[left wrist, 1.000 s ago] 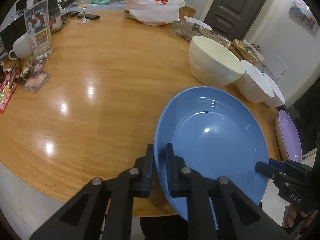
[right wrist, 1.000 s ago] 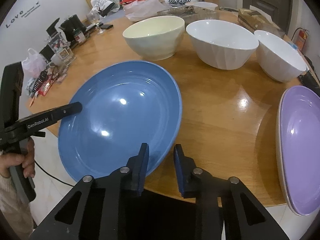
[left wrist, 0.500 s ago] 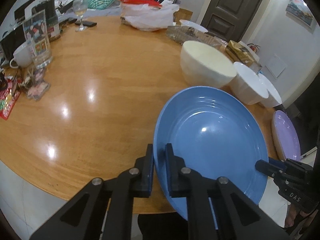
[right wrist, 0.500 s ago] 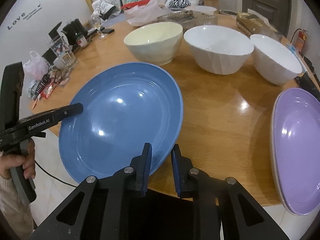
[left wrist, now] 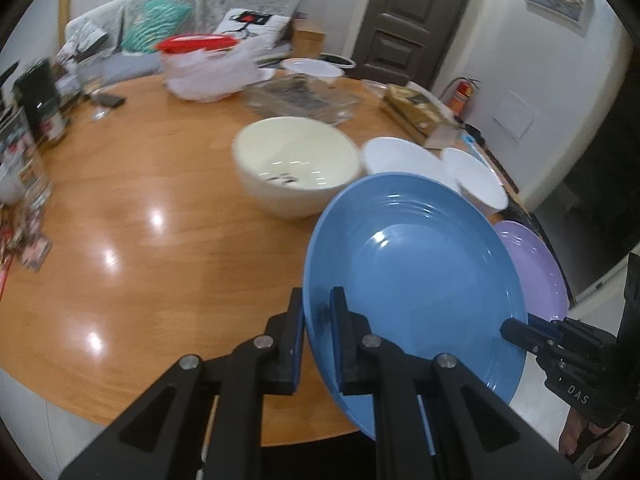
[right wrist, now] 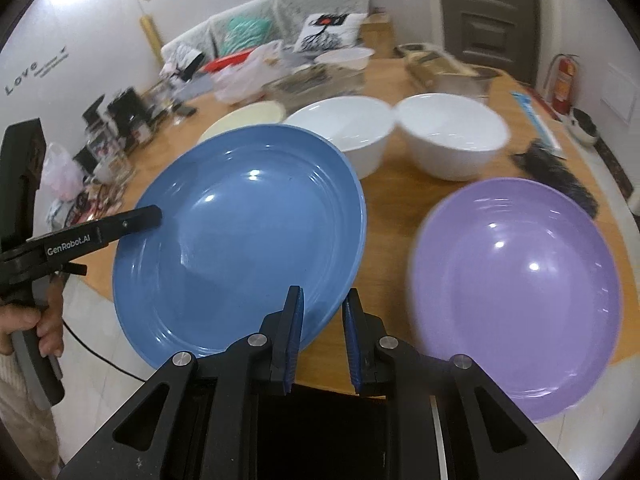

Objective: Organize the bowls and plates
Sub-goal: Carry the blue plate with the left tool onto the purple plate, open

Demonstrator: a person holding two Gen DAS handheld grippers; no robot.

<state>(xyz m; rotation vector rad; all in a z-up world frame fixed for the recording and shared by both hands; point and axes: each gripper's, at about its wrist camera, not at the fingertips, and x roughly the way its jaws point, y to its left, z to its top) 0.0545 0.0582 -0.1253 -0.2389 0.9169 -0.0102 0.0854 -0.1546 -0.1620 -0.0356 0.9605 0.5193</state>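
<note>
The blue plate (left wrist: pixel 416 280) is held tilted above the round wooden table (left wrist: pixel 160 248), gripped on two sides. My left gripper (left wrist: pixel 318 312) is shut on its near-left rim. My right gripper (right wrist: pixel 320 312) is shut on the opposite rim of the blue plate (right wrist: pixel 240 232); its tip shows in the left wrist view (left wrist: pixel 520 330). A purple plate (right wrist: pixel 516 284) lies on the table edge to the right. A cream bowl (left wrist: pixel 296 168) and two white bowls (right wrist: pixel 344 132) (right wrist: pixel 452 136) stand behind the plates.
Plastic bags (left wrist: pixel 208 72), a glass tray (left wrist: pixel 300 98) and a cardboard box (left wrist: pixel 416 110) fill the far side of the table. Jars, a glass and packets (left wrist: pixel 28 152) crowd the left edge. A door (left wrist: pixel 412 20) is beyond the table.
Both grippers lifted the blue plate off the table and carried it right, toward the purple plate. The views now look down on the bowls from higher.
</note>
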